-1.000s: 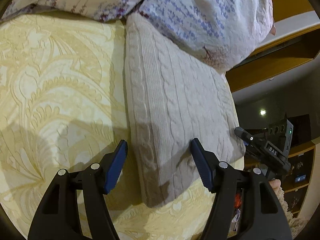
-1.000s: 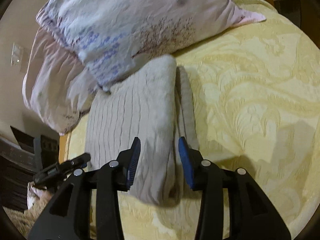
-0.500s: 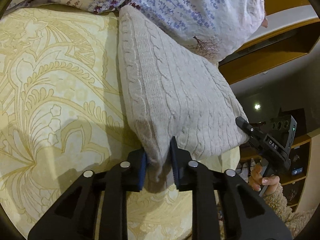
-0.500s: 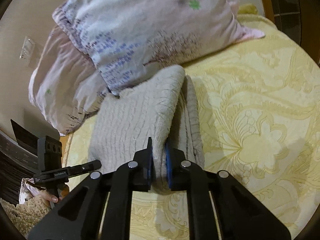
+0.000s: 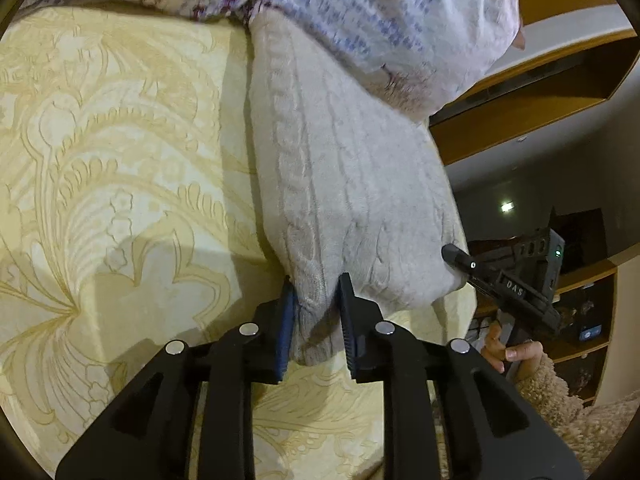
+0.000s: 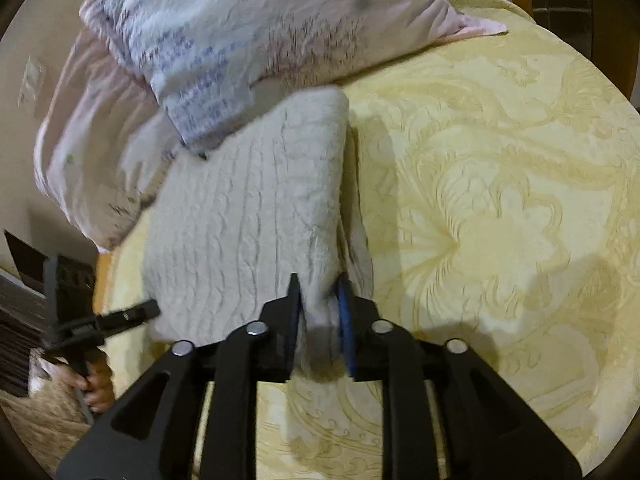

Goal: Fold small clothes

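A folded cream cable-knit sweater (image 5: pixel 352 184) lies on the yellow patterned bedspread (image 5: pixel 120 184), its far end against the pillows. My left gripper (image 5: pixel 316 300) is shut on the sweater's near corner. In the right wrist view the same sweater (image 6: pixel 248 224) shows, and my right gripper (image 6: pixel 320 300) is shut on its near edge at the fold. The right gripper also shows in the left wrist view (image 5: pixel 516 288), at the sweater's right corner, and the left gripper shows in the right wrist view (image 6: pixel 100 324).
Floral pillows (image 5: pixel 392 20) lie at the head of the bed and overlap the sweater's far end (image 6: pixel 248 36). The bed's edge runs just past the sweater, with wooden shelving (image 5: pixel 540 92) beyond. Open bedspread (image 6: pixel 500 208) lies to the right.
One second ago both grippers were open around the sweater's near edge. They have shut on it. The views have since shifted and are blurred with motion.
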